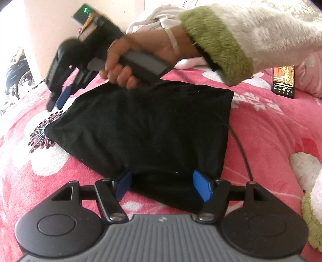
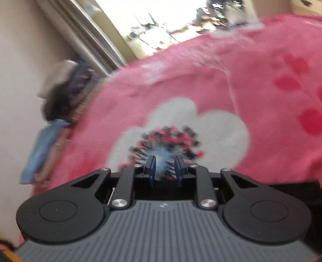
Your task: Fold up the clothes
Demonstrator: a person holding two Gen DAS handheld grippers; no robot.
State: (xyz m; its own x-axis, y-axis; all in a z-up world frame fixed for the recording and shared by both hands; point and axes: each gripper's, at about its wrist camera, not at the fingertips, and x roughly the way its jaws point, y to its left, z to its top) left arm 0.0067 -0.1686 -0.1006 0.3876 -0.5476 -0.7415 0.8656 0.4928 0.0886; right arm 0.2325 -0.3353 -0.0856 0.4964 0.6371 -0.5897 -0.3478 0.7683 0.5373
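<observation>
A black garment (image 1: 145, 129) lies folded into a rough rectangle on a pink flowered blanket (image 1: 271, 131). My left gripper (image 1: 163, 185) is open, its blue fingertips (image 1: 202, 187) resting at the garment's near edge with the cloth between them. A hand (image 1: 140, 54) in a fluffy white and green sleeve holds my right gripper (image 1: 60, 98) just beyond the garment's far left corner, tips pointing down at the blanket. In the right wrist view the right gripper (image 2: 165, 169) hovers over a white flower (image 2: 181, 129) with a narrow gap and nothing held. A dark strip of garment (image 2: 291, 187) shows at the right.
A phone with a lit screen (image 1: 283, 80) lies on the blanket at the far right. A thin black cable (image 1: 241, 151) runs past the garment's right side. White cloth (image 1: 153, 18) sits behind the hand. A blurred heap of clothes (image 2: 66, 90) sits at the bed's edge by a window.
</observation>
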